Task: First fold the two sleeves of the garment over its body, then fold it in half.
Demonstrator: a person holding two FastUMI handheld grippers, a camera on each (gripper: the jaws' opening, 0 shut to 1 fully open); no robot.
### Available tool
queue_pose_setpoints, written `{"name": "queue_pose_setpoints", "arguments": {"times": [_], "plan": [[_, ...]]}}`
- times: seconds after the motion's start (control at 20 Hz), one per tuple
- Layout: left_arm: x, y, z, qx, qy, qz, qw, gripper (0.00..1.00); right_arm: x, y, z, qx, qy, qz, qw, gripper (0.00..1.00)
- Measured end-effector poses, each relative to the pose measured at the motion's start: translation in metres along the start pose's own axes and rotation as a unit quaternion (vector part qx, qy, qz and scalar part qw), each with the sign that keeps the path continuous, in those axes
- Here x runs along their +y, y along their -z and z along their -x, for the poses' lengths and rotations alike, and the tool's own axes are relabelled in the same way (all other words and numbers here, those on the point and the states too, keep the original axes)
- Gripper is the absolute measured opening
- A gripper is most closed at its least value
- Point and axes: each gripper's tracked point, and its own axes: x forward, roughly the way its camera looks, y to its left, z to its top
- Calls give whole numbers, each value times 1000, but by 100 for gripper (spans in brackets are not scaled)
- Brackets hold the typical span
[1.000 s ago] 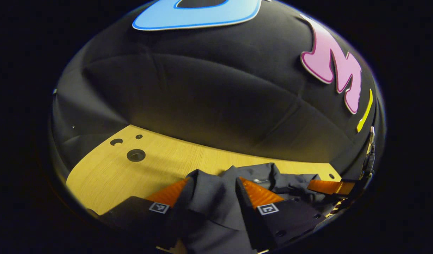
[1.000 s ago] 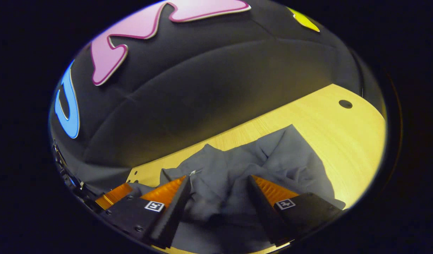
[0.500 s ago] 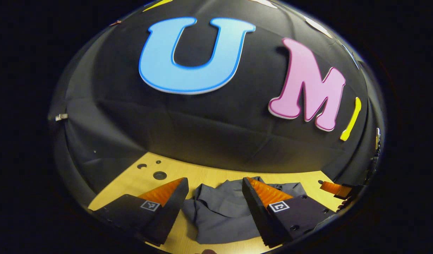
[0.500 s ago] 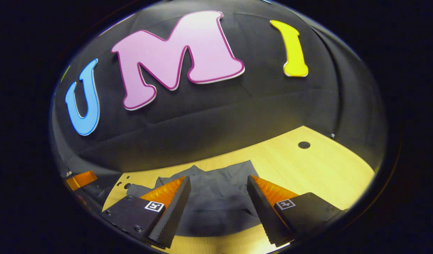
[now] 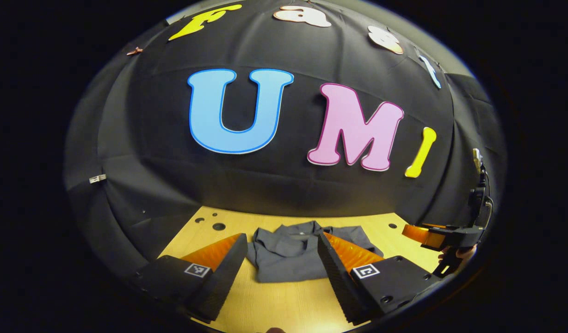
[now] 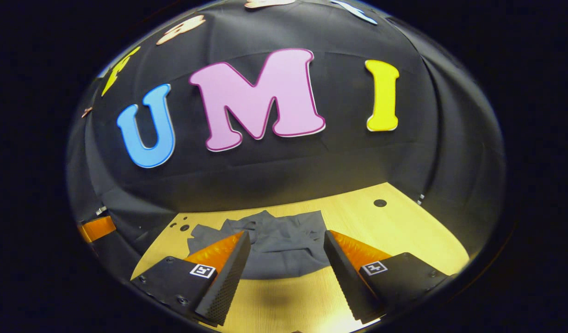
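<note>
Both jaws gape wide with nothing in them. At 12 o'clock from the left gripper point(image 5: 279, 259) and right gripper point(image 6: 286, 256), the garment point(image 5: 293, 256) lies bunched small on the table point(image 5: 284, 305); folding looks finished.

You had matt grey woven cloth in the garment point(image 5: 291, 254), soft and creased, at 12 o'clock from the left gripper point(image 5: 279, 266). Table point(image 6: 404, 226) was pale wood-grain laminate with a light sheen. Right gripper point(image 6: 286, 270) finger faces looked rough, finely knurled; bodies were matt plastic.
</note>
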Motion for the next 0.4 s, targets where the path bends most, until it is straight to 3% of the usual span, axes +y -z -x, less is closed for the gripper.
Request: {"name": "queue_pose_setpoints", "arguments": {"times": [0.2, 0.4], "plan": [[-7, 10, 49, 7, 0, 37, 999, 96, 19, -2, 54, -13, -10, 25, 1000, 98], [-16, 30, 83, 20, 0, 32, 999, 96, 37, -6, 98, -37, -40, 70, 996, 98]]}}
